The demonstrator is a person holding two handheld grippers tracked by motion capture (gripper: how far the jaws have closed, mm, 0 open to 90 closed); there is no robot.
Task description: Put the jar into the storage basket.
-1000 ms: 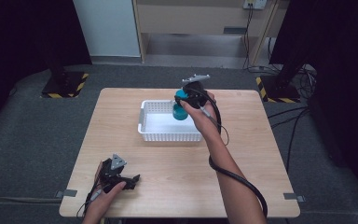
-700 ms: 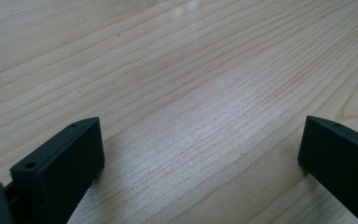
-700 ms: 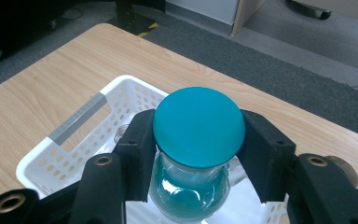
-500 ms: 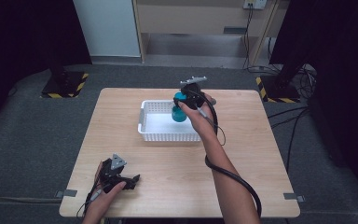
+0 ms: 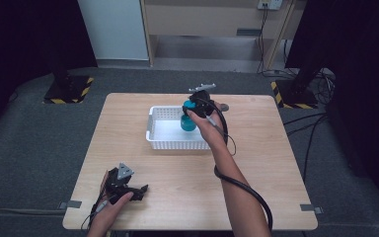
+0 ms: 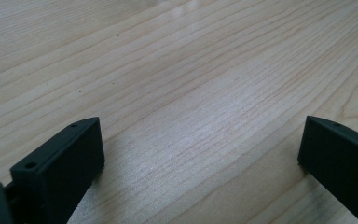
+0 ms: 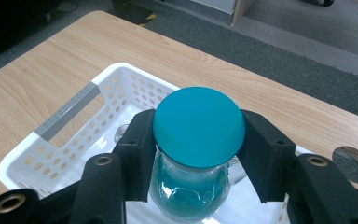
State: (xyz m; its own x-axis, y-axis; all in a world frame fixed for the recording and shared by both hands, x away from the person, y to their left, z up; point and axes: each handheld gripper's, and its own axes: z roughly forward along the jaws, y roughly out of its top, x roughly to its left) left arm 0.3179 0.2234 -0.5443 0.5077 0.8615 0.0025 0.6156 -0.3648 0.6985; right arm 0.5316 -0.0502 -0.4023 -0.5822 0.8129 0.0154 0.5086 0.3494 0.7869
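Teal-capped bottle point(image 7: 193, 154) upright, pinched at the neck by your right gripper point(image 5: 200, 105), directly over white basket point(image 5: 165, 142); left gripper point(image 5: 127, 186) jaws spread, lower left.

My left gripper point(image 6: 200, 154) sits low over the bare wooden table point(image 6: 177, 70) — jaws wide apart, nothing between them.

Each black gripper point(image 5: 128, 190) carries a grey three-cornered plate, brass-looking screws and a black cable.

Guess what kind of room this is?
Probably a lab recording booth: one wooden table on grey carpet, black curtains at both sides, stand bases marked with hazard tape, and cables across the floor.
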